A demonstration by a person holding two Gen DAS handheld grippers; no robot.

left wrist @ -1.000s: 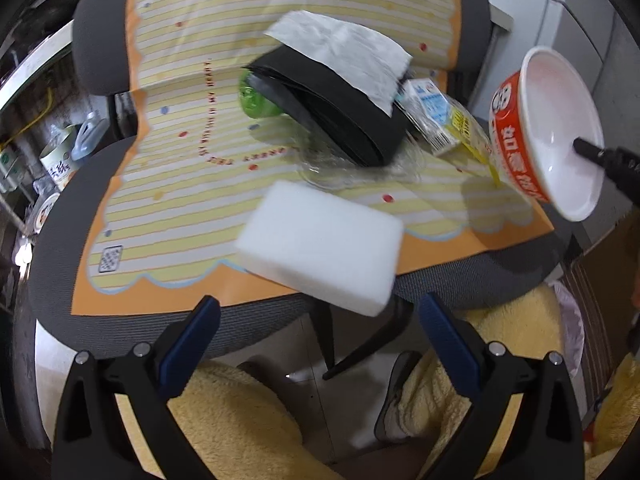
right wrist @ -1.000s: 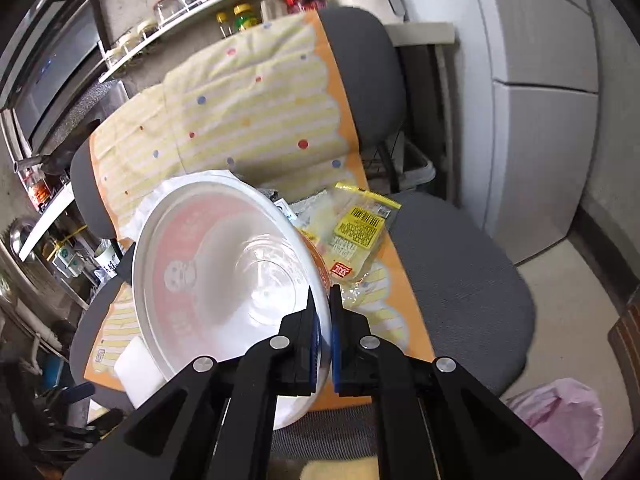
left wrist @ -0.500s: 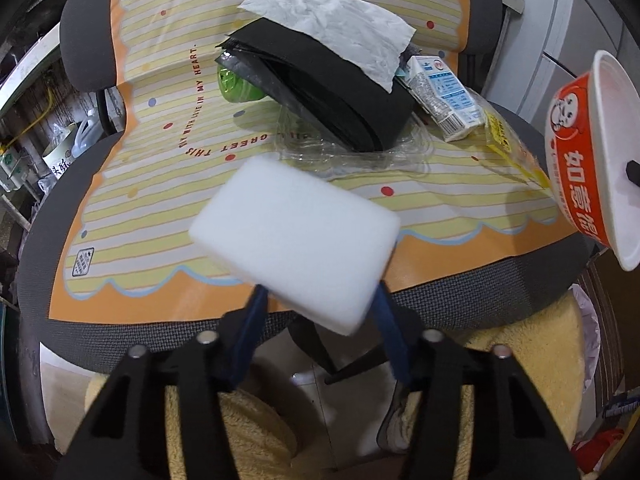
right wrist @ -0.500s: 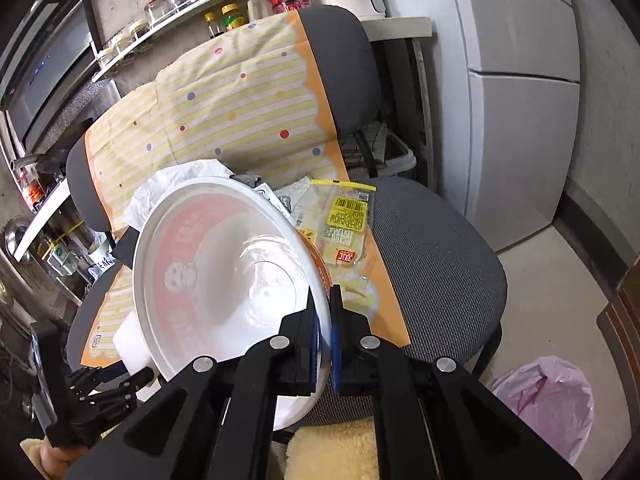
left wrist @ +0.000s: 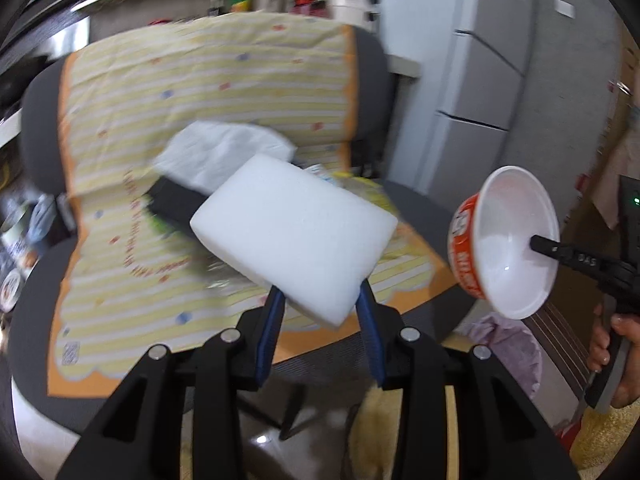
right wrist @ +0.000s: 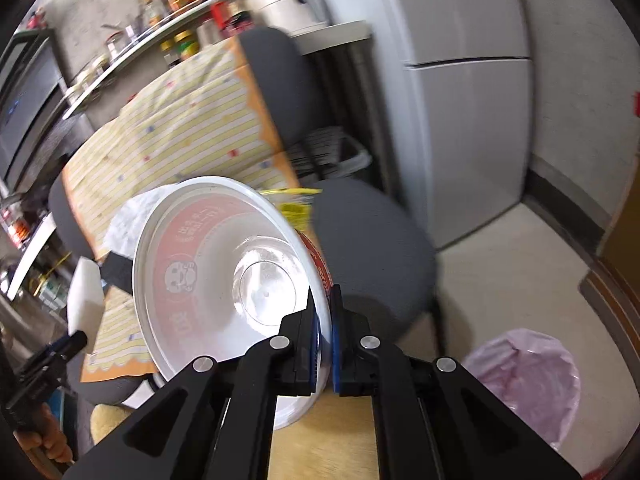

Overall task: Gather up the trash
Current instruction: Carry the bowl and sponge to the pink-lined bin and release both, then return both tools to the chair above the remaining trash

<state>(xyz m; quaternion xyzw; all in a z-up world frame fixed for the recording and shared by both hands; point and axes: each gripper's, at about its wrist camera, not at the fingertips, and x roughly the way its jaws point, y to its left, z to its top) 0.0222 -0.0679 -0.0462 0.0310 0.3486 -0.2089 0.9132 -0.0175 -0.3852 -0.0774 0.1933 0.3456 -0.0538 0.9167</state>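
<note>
Up off the chair [left wrist: 416, 216] has come the white foam block [left wrist: 294, 236], left gripper [left wrist: 320, 300] closing on it, while right gripper [right wrist: 324, 312] pinches the noodle bowl [right wrist: 224, 276]; squeeze gently toward the pink trash bag [right wrist: 524, 380].

A white foam block [left wrist: 294, 226] sits between the left gripper's [left wrist: 320, 300] fingers, ahead of them a grey office chair [left wrist: 32, 328]; right of them, a red-and-white paper bowl [left wrist: 508, 240].

- Our left wrist view looks down along its fingers at the covered chair [left wrist: 200, 184], close.
- Our right wrist view faces the same chair [right wrist: 372, 248] obliquely; the 2 views share it.
</note>
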